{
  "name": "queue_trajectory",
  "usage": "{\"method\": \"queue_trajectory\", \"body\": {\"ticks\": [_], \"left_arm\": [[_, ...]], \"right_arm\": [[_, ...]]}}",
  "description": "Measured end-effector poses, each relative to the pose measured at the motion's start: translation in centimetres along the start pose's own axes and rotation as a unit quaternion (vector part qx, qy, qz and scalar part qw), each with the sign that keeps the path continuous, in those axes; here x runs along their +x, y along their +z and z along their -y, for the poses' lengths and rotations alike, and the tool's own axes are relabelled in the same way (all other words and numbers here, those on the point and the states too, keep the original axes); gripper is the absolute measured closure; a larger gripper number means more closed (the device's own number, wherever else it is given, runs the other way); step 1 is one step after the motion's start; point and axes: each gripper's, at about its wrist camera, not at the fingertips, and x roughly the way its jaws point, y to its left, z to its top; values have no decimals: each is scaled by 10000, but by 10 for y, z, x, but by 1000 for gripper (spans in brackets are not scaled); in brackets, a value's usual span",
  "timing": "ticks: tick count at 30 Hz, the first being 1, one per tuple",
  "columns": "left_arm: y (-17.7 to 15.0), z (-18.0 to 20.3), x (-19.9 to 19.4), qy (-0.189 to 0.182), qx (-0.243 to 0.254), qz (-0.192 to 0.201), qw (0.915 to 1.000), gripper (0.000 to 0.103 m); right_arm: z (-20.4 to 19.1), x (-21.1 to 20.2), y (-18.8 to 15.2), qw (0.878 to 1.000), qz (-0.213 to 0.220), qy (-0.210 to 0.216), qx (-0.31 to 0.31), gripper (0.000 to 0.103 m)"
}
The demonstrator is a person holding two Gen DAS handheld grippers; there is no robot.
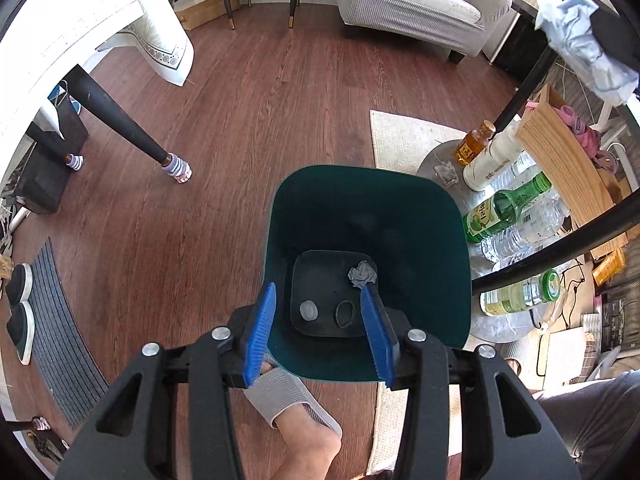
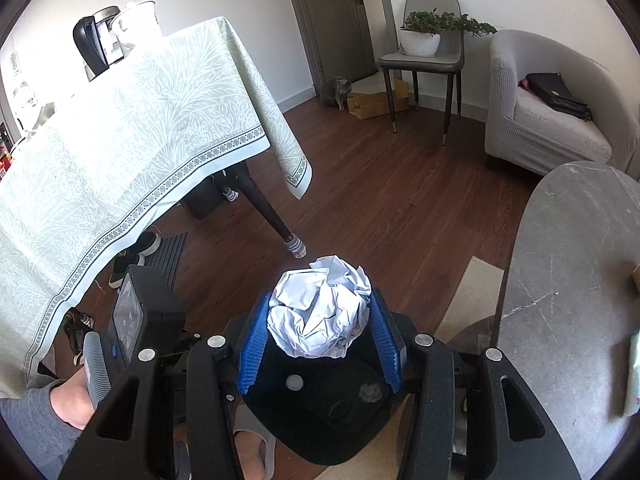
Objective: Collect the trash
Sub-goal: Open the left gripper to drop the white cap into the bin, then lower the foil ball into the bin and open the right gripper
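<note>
A dark green trash bin (image 1: pixel 424 216) stands on the floor below my left gripper (image 1: pixel 320 308), which is open and empty over its near rim. A small grey crumpled wad (image 1: pixel 362 274) lies at the bin's bottom. My right gripper (image 2: pixel 320 320) is shut on a large white crumpled paper ball (image 2: pixel 320 308), held above the same bin (image 2: pixel 332 420), where the grey wad (image 2: pixel 370 391) also shows. The paper ball appears in the left wrist view (image 1: pixel 580 44) at the upper right.
Several bottles (image 1: pixel 508 208) stand on a low round shelf right of the bin. A grey marble tabletop (image 2: pixel 568 280) is on the right. A clothed table (image 2: pixel 120 140) with a socked leg (image 2: pixel 296 248), a chair (image 2: pixel 424 60), an armchair (image 2: pixel 552 112) and a cat (image 2: pixel 336 90) stand around.
</note>
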Motion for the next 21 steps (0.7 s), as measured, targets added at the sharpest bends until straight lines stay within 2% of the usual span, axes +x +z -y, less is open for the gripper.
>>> {"method": "queue_trajectory", "body": {"ticks": [10,14,21], "left_arm": [[7,-12,-28,-159,-220,490,9984,71],[12,-15,-44,-309,-307,749,9962,82],[23,-17,-75,-401,-460,1262,9901,86]], "right_arm": [[-8,33,-10,9988,-487,-42,-59,54],[-14,50,-15,9972,-726,-77,-157,54],[-21,81,-32,9912,-1247,-196,-399,54]]}}
